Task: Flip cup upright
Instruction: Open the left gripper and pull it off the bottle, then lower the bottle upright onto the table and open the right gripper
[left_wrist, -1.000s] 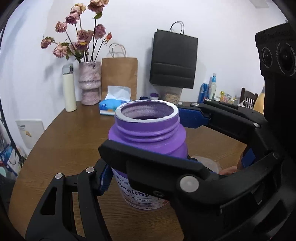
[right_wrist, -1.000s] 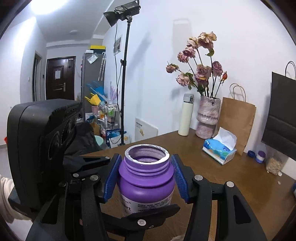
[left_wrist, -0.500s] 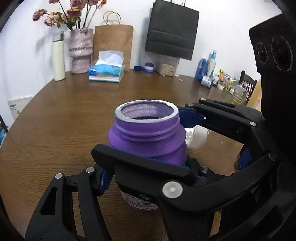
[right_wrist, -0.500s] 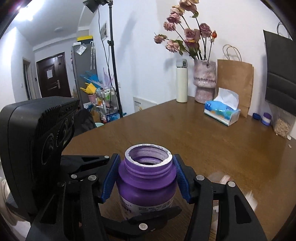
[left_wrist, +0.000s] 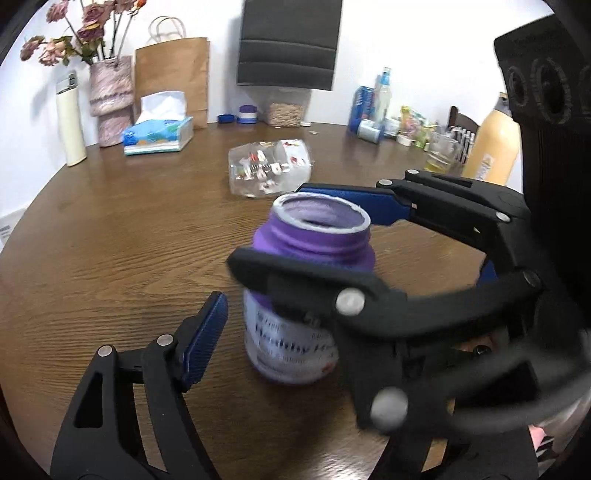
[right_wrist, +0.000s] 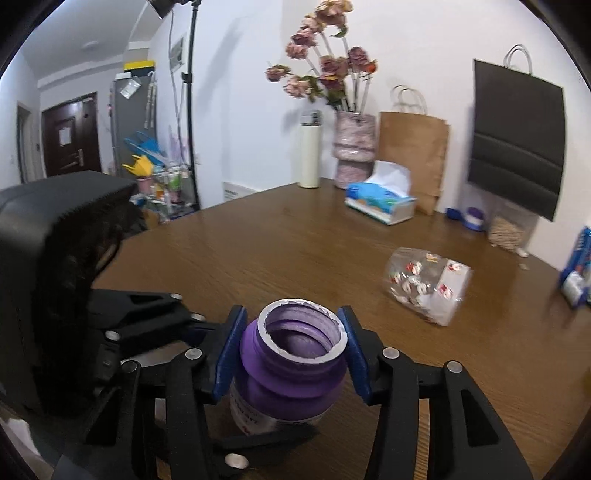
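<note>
Left hand-held gripper (left_wrist: 295, 258) now spread off purple jar (left_wrist: 308, 288), right hand-held gripper (right_wrist: 291, 345) still pinching its neck, upright on table (left_wrist: 110, 240)

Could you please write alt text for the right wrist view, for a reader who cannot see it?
The right tool grips the neck of an open purple jar standing upright on a brown wooden table. Beyond it to the right, a clear patterned plastic cup lies on its side. A tissue box and a vase of dried flowers stand near the wall.

purple jar (left_wrist: 295, 325) label: blurred, a large word beginning "Health…", the rest unreadable
clear patterned cup (left_wrist: 267, 168) print: small red-and-white marks, no legible words
other bottles and packets: text too small to read
</note>
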